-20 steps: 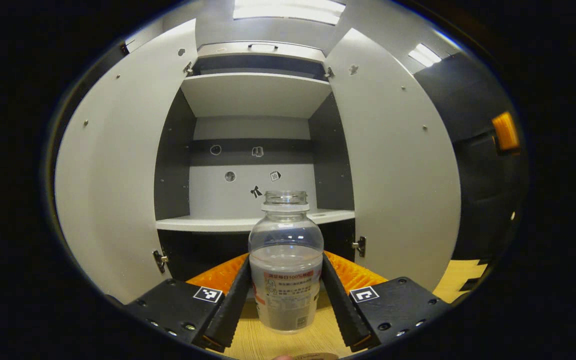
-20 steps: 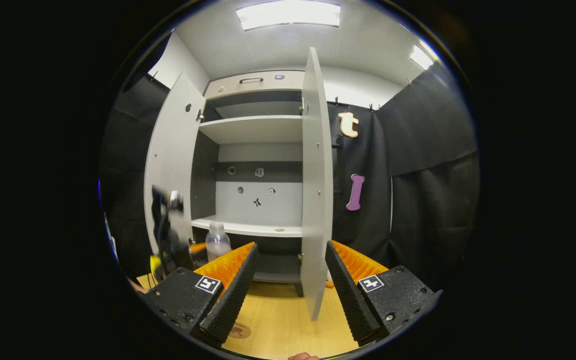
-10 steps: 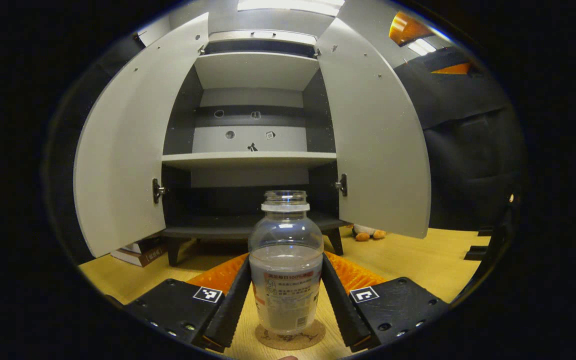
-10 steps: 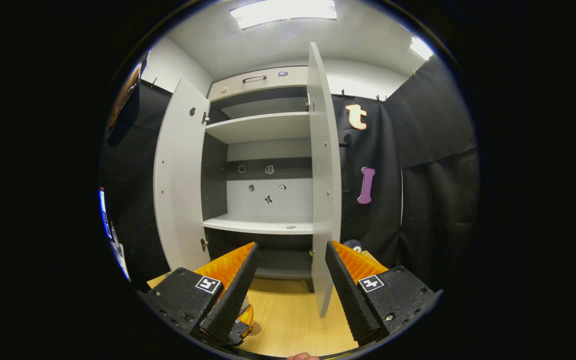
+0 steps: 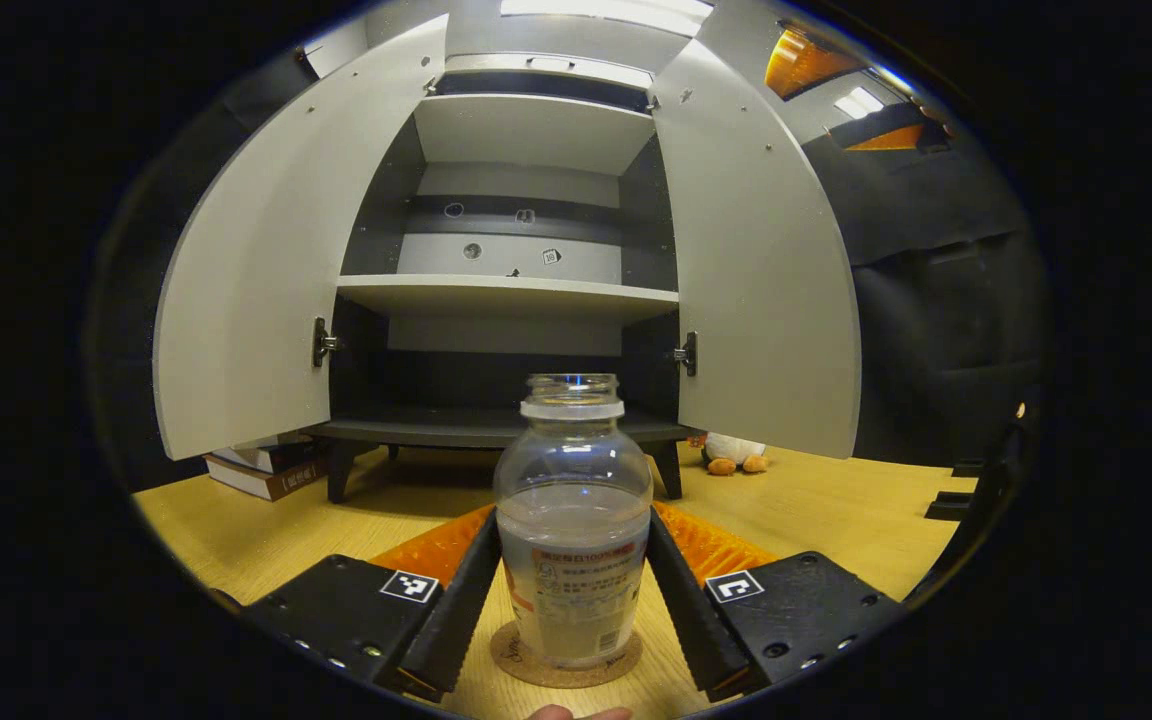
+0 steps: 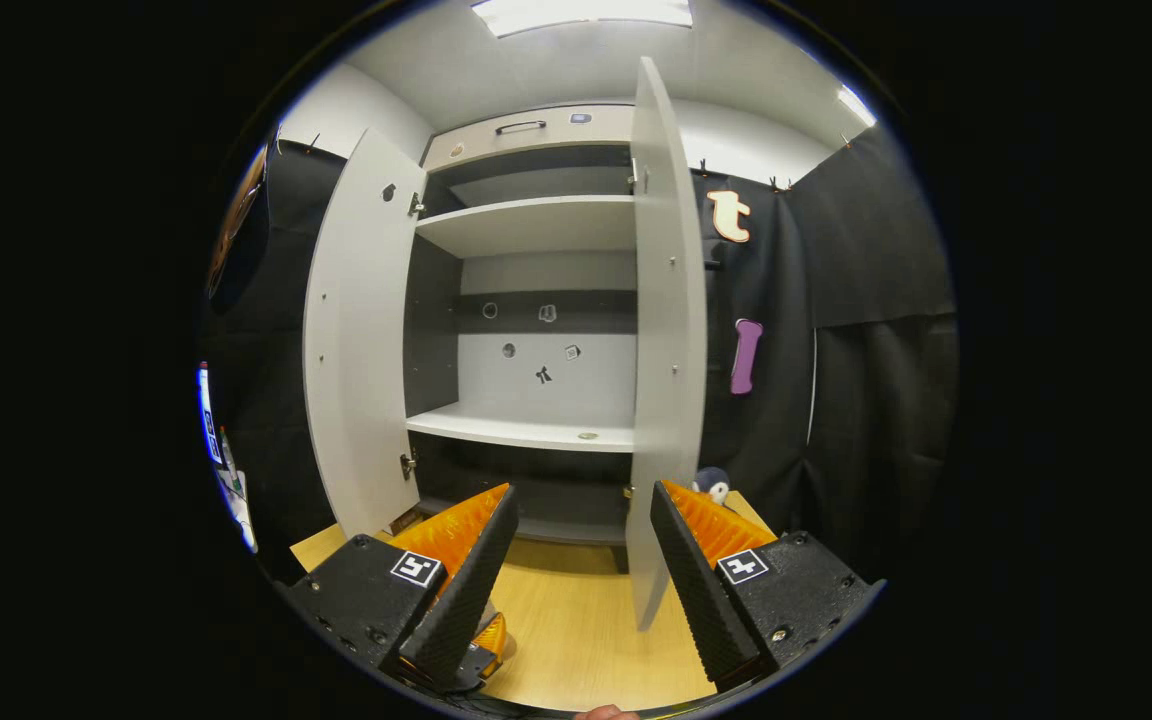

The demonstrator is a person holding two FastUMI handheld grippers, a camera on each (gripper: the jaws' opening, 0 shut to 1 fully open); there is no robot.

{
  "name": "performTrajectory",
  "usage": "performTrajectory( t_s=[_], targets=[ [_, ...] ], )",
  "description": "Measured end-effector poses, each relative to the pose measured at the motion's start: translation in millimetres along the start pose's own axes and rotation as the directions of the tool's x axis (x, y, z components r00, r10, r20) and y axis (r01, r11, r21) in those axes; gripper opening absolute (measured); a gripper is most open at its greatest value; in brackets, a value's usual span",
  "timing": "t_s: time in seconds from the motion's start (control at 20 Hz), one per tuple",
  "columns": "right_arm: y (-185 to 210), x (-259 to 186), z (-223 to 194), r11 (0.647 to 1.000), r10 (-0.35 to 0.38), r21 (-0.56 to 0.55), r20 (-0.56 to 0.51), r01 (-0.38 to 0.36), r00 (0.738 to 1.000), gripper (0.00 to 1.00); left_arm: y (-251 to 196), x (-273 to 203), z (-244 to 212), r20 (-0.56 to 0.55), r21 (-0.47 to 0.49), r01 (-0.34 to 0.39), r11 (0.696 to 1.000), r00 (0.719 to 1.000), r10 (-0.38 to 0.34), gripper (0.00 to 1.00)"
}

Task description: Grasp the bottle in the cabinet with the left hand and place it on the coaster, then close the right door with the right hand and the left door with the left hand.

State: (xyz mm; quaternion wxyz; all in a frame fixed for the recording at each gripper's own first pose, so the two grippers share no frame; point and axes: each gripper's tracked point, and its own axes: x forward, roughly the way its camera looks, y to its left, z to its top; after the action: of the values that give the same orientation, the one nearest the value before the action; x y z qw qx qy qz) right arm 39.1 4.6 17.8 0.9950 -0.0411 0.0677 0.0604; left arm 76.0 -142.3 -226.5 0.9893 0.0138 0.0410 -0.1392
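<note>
Bottle [image 5: 573,520] stands on coaster [image 5: 564,668] atop wooden table [image 5: 816,510].

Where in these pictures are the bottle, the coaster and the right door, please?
bottle [image 5: 573,560]: left gripper view, on its labelled body.
coaster [image 5: 519,666]: left gripper view, on its rim left of the bottle's base.
right door [image 5: 756,270]: left gripper view, on its grey inner face.

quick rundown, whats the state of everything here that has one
bottle: upright on the coaster, no cap, partly filled
coaster: flat on the wooden floor, under the bottle
left claw: fingers against the bottle's sides
right claw: open, holding nothing
left door: open
right door: open
cabinet: shelves bare
</note>
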Motion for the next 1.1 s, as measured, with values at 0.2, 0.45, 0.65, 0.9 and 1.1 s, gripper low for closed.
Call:
performTrajectory(
  t_s=[0.2, 0.45, 0.65, 0.9, 1.1],
  targets=[
    [13, 9, -1, 1.000, 0.031, -0.003, -0.007, -0.031, 1.000, 0.83, 7, -6, 11, 0.014, -0.017, -0.005, 1.000, 1.000, 0.005, 0.94],
    [13, 8, 9, 1.000, 0.020, 0.014, 0.044, -0.020, 0.999, 0.82, 15, -17, 58, 0.043, -0.071, 0.010, 0.997, 0.999, -0.007, 0.94],
    [-6, -5, 15, 0.999, -0.028, 0.044, 0.099, 0.023, 0.995, 0.83, 20, -28, 107, 0.075, -0.121, 0.036, 0.992, 0.997, -0.027, 0.94],
    [-53, -17, 33, 0.991, -0.128, 0.059, 0.176, 0.119, 0.976, 0.82, 42, -45, 169, 0.110, -0.110, -0.006, 0.994, 0.994, 0.018, 0.94],
    [-94, -12, 54, 0.979, -0.203, 0.059, 0.218, 0.195, 0.955, 0.82, 48, -56, 195, 0.090, -0.089, -0.017, 0.996, 0.996, 0.025, 0.95]
  ],
)
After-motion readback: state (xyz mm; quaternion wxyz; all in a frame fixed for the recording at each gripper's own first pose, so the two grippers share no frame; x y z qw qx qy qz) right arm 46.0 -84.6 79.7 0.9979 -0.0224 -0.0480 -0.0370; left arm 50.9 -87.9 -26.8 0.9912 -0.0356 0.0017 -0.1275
